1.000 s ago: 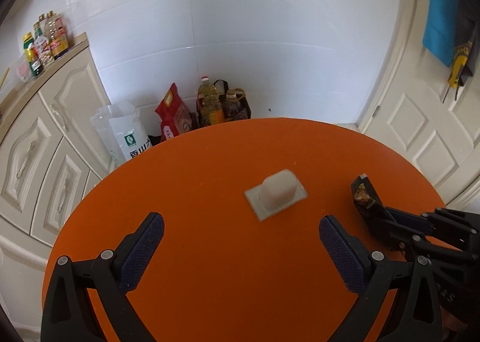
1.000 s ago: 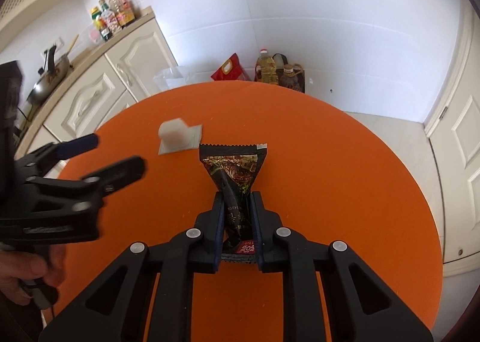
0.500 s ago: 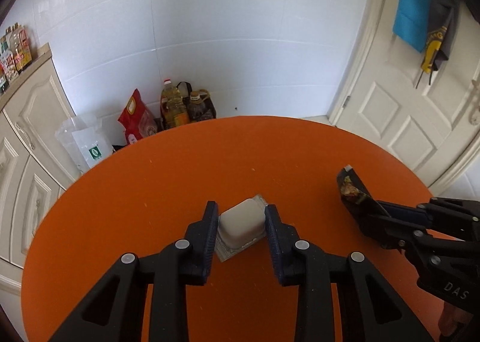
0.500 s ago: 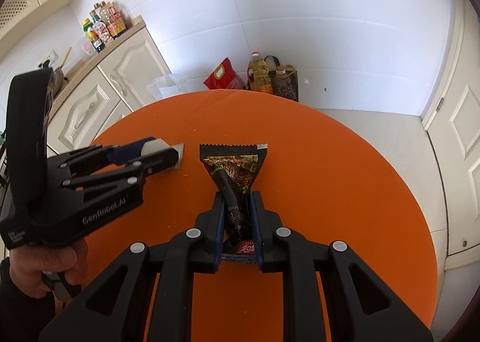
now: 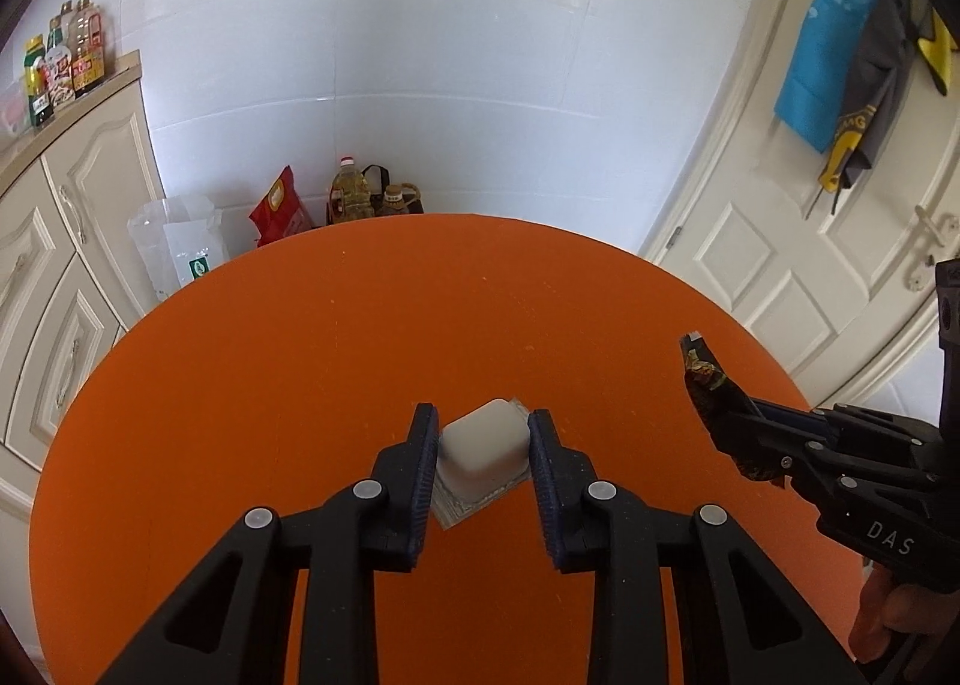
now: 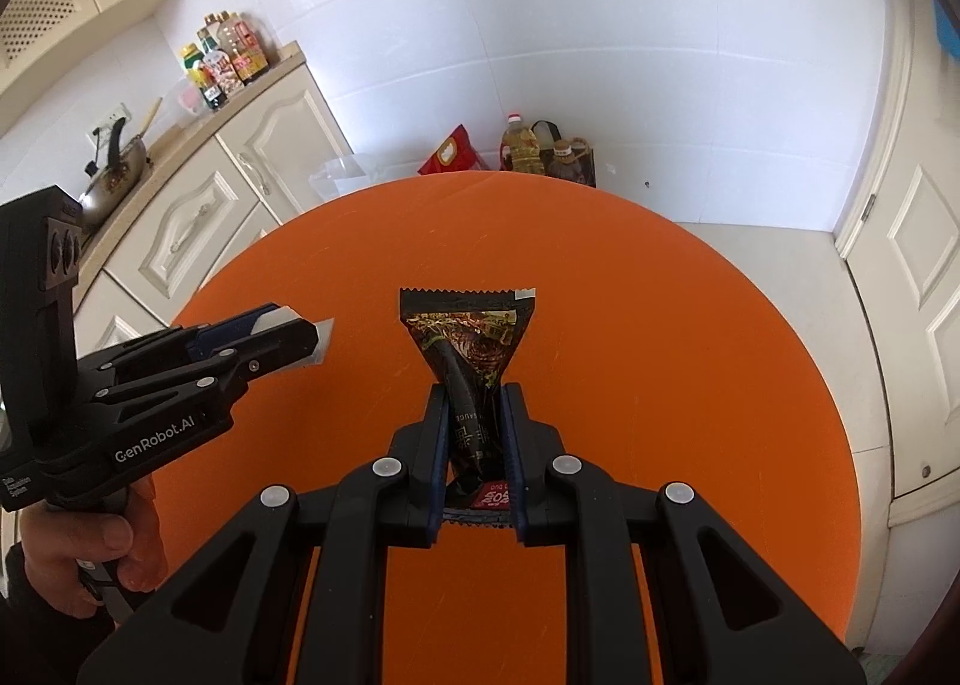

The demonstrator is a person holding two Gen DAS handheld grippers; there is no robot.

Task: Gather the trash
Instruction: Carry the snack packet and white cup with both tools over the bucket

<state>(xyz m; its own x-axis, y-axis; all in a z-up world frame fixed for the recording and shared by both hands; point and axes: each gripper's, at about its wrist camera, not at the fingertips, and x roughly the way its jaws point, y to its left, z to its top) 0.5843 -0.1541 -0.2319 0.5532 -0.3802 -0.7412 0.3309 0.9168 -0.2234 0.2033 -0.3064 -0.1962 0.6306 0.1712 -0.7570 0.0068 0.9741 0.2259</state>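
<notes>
A small white plastic cup (image 5: 483, 445) with a flat foil rim sits between the blue pads of my left gripper (image 5: 483, 413), which is shut on its sides at the round orange table (image 5: 300, 385). I cannot tell whether the cup rests on the top or hangs just above it. In the right wrist view the left gripper (image 6: 288, 334) comes in from the left with the cup's white edge at its tips. My right gripper (image 6: 474, 389) is shut on the lower end of a dark snack wrapper (image 6: 468, 325), held above the table (image 6: 660, 355). The same wrapper (image 5: 702, 379) shows at the right of the left wrist view.
Cream cabinets (image 5: 66, 265) stand left of the table, with sauce bottles (image 6: 225, 60) and a pan (image 6: 114, 175) on the counter. On the floor beyond lie a plastic bag (image 5: 180, 247), a red bag (image 5: 279, 208) and oil bottles (image 5: 354, 196). A white door (image 5: 810, 265) is right. A hand (image 6: 78, 559) holds the left gripper.
The left gripper went forward and down from wide open and shut around the white cup. The right gripper drifted a little with the wrapper still in it.
</notes>
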